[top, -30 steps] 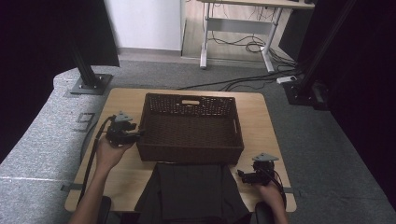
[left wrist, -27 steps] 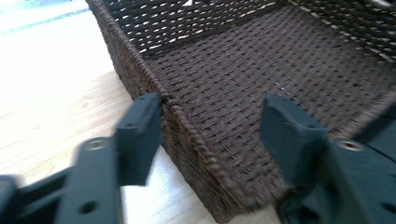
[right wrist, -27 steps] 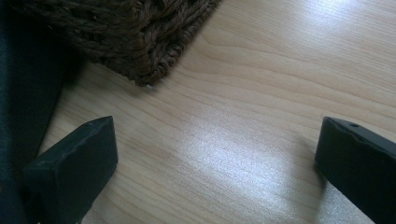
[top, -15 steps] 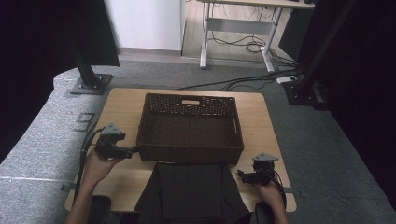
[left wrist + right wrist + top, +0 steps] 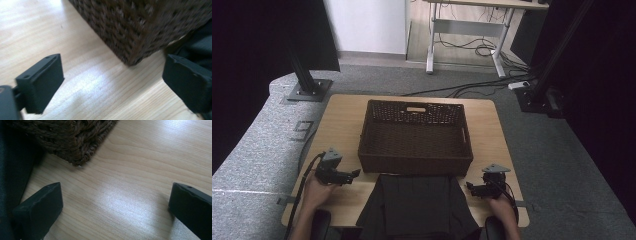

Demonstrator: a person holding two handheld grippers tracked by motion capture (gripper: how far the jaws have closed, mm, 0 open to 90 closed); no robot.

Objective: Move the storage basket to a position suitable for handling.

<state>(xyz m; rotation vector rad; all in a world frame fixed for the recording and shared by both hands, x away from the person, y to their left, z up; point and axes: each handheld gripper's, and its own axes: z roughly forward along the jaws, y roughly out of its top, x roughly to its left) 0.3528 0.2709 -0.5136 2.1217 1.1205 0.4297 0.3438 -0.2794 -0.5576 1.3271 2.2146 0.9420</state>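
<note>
**Operator:** One basket (image 5: 416, 137) is what I have in front of me, dark brown wicker, rectangular, nothing inside it that I can make out. It sits on the middle of the wooden table (image 5: 342, 125), its far wall near the far edge and a handle slot cut in that wall.

**Desk:** What lies against it?

**Operator:** A dark cloth (image 5: 417, 205) lies flat at the near edge, its far end touching or just under the basket's near wall; I cannot tell which. Its near end hangs past the table's near edge.

**Desk:** And your left gripper?

**Operator:** My left gripper (image 5: 353, 174) is low over the near left part of the table, just beside the basket's near left corner, jaws pointing toward the cloth. In the left gripper view the jaws stand wide apart with bare wood between them, and the basket corner (image 5: 140, 32) is right ahead, blurred.

**Desk:** The right one?

**Operator:** My right gripper (image 5: 470, 187) is near the near right corner of the table, jaws pointing left toward the cloth's right edge. In the right gripper view its jaws are also spread wide, nothing between them but wood grain, with the basket's corner (image 5: 72, 142) ahead to the left and the cloth (image 5: 12, 170) beside the left jaw.
</note>
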